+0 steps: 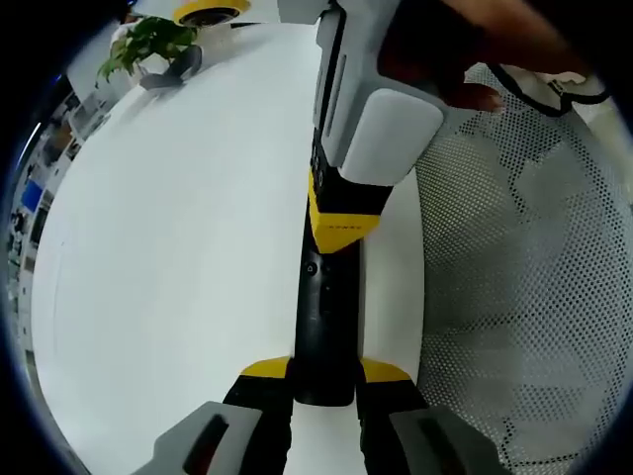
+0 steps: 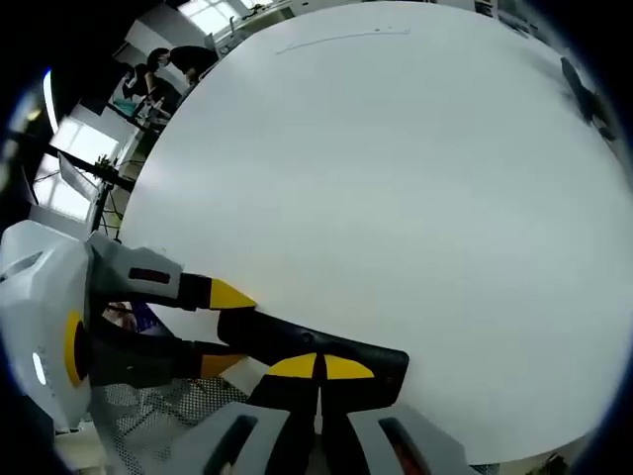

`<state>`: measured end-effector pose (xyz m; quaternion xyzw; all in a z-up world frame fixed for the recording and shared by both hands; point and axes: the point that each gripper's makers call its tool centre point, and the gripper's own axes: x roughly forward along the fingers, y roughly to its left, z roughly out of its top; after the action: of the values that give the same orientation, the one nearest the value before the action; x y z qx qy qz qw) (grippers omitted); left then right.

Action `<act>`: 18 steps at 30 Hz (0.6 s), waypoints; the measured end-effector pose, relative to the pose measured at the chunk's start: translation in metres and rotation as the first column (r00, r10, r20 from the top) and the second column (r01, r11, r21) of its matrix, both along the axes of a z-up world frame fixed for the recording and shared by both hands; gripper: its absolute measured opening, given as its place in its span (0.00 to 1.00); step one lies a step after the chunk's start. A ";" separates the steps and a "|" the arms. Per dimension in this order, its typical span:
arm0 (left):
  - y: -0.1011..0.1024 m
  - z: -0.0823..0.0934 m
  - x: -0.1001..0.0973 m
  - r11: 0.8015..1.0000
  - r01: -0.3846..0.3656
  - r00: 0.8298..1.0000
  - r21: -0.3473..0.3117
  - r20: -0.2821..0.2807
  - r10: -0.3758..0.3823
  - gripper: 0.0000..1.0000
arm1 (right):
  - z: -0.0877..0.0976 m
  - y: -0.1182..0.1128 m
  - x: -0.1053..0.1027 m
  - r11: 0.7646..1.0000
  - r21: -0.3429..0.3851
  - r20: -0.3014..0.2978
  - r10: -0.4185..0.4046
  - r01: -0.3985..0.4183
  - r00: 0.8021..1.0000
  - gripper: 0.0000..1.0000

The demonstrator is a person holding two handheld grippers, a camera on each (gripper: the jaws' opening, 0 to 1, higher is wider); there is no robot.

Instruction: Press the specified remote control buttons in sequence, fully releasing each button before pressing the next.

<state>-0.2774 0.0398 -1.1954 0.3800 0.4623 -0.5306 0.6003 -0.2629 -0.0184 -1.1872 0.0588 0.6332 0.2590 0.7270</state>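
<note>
We clamp the black remote (image 1: 321,327) in our left gripper (image 1: 324,381) at the desk (image 1: 178,247) edge, steadying it while the right gripper (image 2: 318,371), tips together, presses its buttons.

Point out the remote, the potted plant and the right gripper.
remote (image 1: 321,327): left gripper view, middle of its black body.
potted plant (image 1: 148,45): left gripper view, green leaves.
right gripper (image 2: 318,368): right gripper view, between its yellow tips.

The remote (image 1: 322,317) lies lengthwise between my left gripper (image 1: 324,381) jaws, my right gripper (image 1: 341,223) pressing its far half, potted plant (image 1: 150,49) far beyond
</note>
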 end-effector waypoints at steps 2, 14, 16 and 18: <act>0.000 0.000 0.000 1.000 -0.002 1.000 -0.007 -0.002 0.002 0.24 | 0.001 0.001 -0.001 1.000 0.008 0.002 0.015 -0.015 1.000 0.00; 0.000 0.000 0.000 1.000 -0.014 1.000 -0.025 0.010 0.014 0.24 | 0.002 -0.004 -0.007 0.999 -0.004 0.009 0.043 -0.043 0.999 0.00; 0.000 0.000 0.000 1.000 -0.014 1.000 -0.023 0.011 0.014 0.24 | 0.002 -0.005 -0.009 0.999 -0.002 0.001 0.040 -0.040 0.999 0.00; 0.000 0.000 0.000 1.000 -0.012 1.000 -0.020 0.010 0.012 0.24 | 0.001 -0.007 -0.010 0.999 -0.004 -0.008 0.042 -0.042 0.999 0.00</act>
<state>-0.2772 0.0400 -1.1954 0.3737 0.4564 -0.5296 0.6095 -0.2724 -0.0255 -1.1858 0.0451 0.6376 0.2726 0.7191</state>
